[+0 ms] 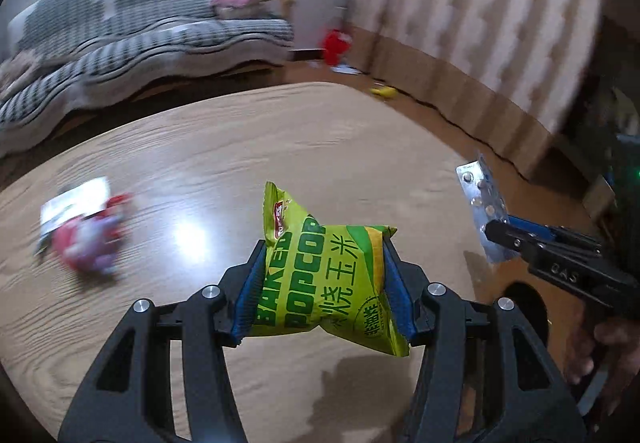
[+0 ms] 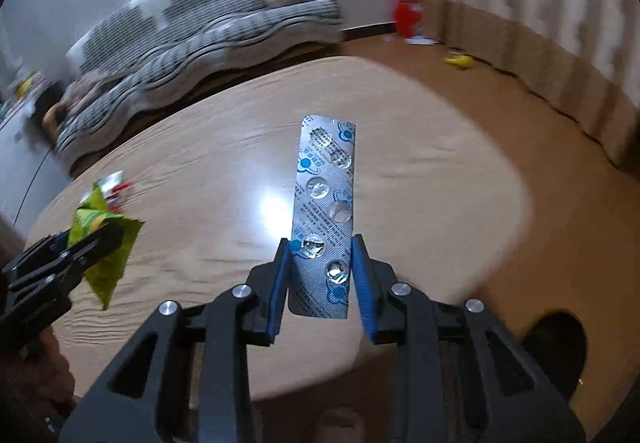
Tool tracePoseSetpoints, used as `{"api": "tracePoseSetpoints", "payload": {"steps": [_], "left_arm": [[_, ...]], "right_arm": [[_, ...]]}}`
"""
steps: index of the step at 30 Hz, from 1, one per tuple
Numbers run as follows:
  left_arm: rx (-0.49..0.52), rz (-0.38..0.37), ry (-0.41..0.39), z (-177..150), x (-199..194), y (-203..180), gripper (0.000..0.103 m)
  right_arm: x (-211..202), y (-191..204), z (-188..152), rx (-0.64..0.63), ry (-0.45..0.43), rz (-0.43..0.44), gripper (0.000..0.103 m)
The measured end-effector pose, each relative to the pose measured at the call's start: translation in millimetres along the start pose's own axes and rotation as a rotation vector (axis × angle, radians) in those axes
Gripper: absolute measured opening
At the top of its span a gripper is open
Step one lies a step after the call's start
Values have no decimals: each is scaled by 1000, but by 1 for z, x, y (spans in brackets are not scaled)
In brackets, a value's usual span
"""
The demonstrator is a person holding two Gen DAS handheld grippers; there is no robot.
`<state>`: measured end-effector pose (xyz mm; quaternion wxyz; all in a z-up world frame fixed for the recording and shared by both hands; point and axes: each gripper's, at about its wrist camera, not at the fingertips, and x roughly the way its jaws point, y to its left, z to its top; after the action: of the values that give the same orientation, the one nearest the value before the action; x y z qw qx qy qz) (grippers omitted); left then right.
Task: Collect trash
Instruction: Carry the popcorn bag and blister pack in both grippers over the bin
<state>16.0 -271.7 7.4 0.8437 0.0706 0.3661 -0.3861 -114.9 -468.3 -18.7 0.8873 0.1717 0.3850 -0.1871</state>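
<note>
My left gripper (image 1: 324, 255) is shut on a green popcorn bag (image 1: 324, 275), held above the wooden table (image 1: 224, 147); its blue pads press both sides of the bag. That bag (image 2: 104, 239) also shows at the left of the right wrist view. My right gripper (image 2: 320, 247) is shut on a silver blister pack (image 2: 324, 211) that stands upright between the blue pads. In the left wrist view the blister pack (image 1: 482, 199) sticks up from the right gripper at the right edge. A red and white wrapper (image 1: 84, 231) lies on the table at the left, blurred.
A striped grey sofa (image 1: 152, 31) stands behind the table. A red object (image 1: 336, 45) and a yellow one (image 1: 384, 91) lie on the floor near the curtain (image 1: 480, 15). A dark shoe (image 2: 556, 347) shows on the floor at the lower right.
</note>
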Motion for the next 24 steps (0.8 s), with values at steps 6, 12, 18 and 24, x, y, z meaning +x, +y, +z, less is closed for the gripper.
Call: {"api": "tracePoseSetpoints", "payload": {"steps": [6,12,18,24], "left_arm": [[163,-154,17,0,31,-117,54],[287,-282,82,-18,71,-220,54],[368,-397,144,-39,101,-302,54],[421,-447,196,-57,131,-346,54]], "right_arm": [[-39,-134,-29,198,-25,-142,30],[-72,-246,-70,407,-3,-262,30],[-81,-316,-110,568,76,-344,30],[-72,-365,-146,684,180,-329,30]]}}
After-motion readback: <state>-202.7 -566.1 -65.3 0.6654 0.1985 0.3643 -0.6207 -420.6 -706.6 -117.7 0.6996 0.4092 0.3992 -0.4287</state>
